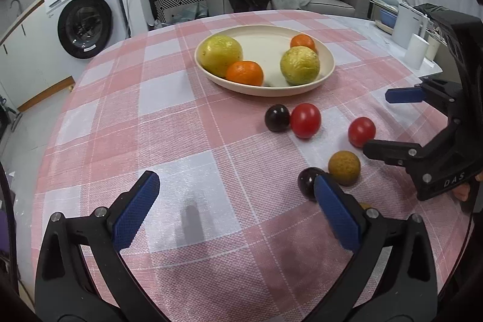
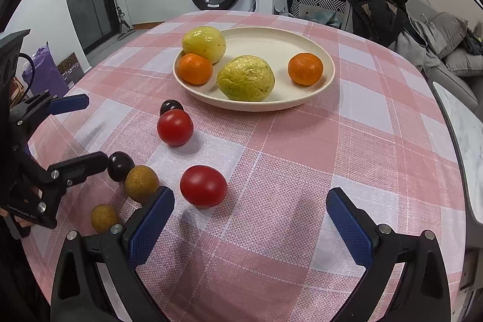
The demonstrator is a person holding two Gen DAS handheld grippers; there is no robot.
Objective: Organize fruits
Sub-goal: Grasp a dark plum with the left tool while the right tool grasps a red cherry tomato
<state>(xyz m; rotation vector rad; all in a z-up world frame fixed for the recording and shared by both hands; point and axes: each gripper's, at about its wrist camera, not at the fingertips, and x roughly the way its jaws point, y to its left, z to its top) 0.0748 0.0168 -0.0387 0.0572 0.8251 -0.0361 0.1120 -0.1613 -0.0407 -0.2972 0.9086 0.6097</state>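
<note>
So far the cream plate [image 2: 327, 80] at upper centre of the right wrist view holds four fruits: two large yellow-green ones [image 2: 246, 78] and two oranges [image 2: 305, 69]. Six small fruits lie loose on the checked table [image 2: 302, 159], lower left: two red tomatoes [image 2: 203, 186], two dark plums [image 2: 120, 166] and two brownish-yellow round fruits [image 2: 142, 183]. Judging by this, the job looks less than half done. The left hand-held gripper [image 1: 237, 208] and right hand-held gripper [image 2: 250, 218] both gape wide, empty.
</note>
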